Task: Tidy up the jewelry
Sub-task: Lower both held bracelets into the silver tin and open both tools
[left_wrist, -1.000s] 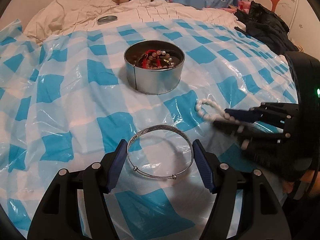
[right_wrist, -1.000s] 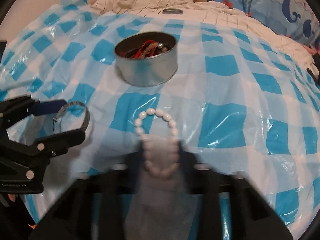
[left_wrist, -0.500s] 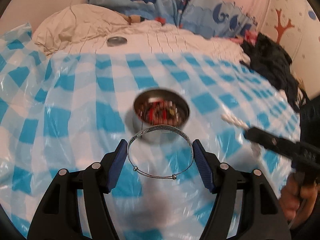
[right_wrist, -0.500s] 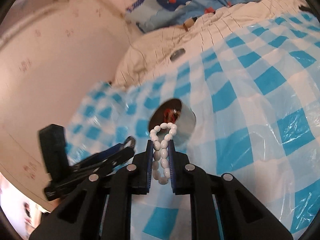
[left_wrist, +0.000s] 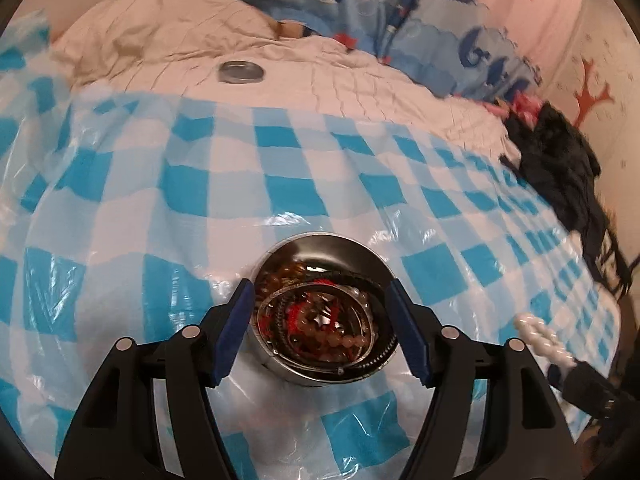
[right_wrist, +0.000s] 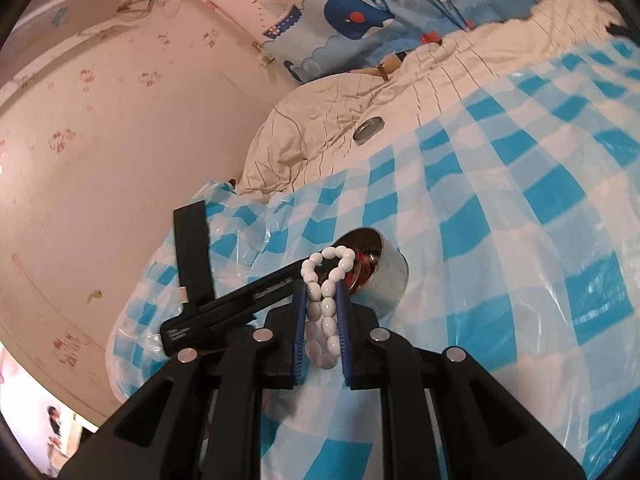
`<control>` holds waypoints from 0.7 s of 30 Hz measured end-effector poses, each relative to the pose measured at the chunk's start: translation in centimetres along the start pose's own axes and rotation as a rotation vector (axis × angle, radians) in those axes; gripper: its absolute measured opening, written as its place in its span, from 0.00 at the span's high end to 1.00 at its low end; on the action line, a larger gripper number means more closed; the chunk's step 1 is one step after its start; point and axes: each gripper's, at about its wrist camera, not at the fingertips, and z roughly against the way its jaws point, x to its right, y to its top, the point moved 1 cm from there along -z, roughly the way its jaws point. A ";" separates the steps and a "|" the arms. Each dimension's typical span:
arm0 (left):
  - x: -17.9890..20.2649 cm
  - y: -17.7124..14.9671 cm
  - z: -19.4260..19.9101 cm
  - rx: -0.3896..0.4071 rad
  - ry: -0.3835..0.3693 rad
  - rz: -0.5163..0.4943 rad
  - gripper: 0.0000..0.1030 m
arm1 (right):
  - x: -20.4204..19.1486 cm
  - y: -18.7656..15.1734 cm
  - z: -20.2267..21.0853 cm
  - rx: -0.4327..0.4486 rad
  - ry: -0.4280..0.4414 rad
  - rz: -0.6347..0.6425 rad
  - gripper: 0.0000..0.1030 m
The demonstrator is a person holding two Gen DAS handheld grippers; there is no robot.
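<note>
Left gripper (left_wrist: 320, 320) sits over the tin (left_wrist: 324, 312), jaws opening; the bangle (left_wrist: 316, 328) lies between them, inside the tin's rim on the beads, pads clear of it. Right gripper (right_wrist: 320, 320) is nearly closed, clamped on the white bracelet (right_wrist: 326, 304), held up beside the tin. Tin stands on the checkered sheet (left_wrist: 200, 184); lid (left_wrist: 240, 72) is well apart on the quilt.

We can read almost nothing here. On the side of the left tongs (right_wrist: 256, 300) there are two lines of small white print, but they are too small for us to read. A small white tag (right_wrist: 183, 294) on its black bar (right_wrist: 194, 256) is also not legible.
</note>
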 end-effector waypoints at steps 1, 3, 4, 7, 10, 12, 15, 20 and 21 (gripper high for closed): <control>-0.4 0.2 0.6 0.020 -0.009 0.021 0.31 | -0.2 0.3 -0.3 0.001 -0.007 0.015 0.85; -1.2 0.5 1.8 0.040 -0.021 0.047 0.29 | -1.1 1.1 -1.5 -0.001 -0.016 0.053 0.85; -1.5 0.7 2.4 0.051 -0.023 0.062 0.29 | -1.6 1.3 -2.1 -0.001 -0.027 0.082 0.85; -2.9 0.7 4.6 0.088 -0.016 0.108 0.25 | -3.2 1.6 -4.2 -0.018 -0.045 0.159 0.85; -4.3 0.3 6.7 0.117 0.015 0.152 0.22 | -4.3 1.5 -7.3 -0.037 -0.083 0.246 0.84; -5.1 -0.4 7.8 0.124 0.034 0.175 0.21 | -4.5 1.2 -9.9 -0.090 -0.147 0.304 0.70; -5.1 -1.8 8.7 0.112 0.071 0.151 0.20 | -3.7 0.4 -11.2 -0.128 -0.237 0.329 0.65; -3.3 -4.2 9.2 0.080 0.120 0.046 0.18 | -3.2 -1.3 -6.5 -0.105 -0.258 0.306 0.41; -3.2 -4.6 9.5 0.082 0.131 0.030 0.18 | -3.1 -1.8 -5.5 -0.106 -0.258 0.294 0.35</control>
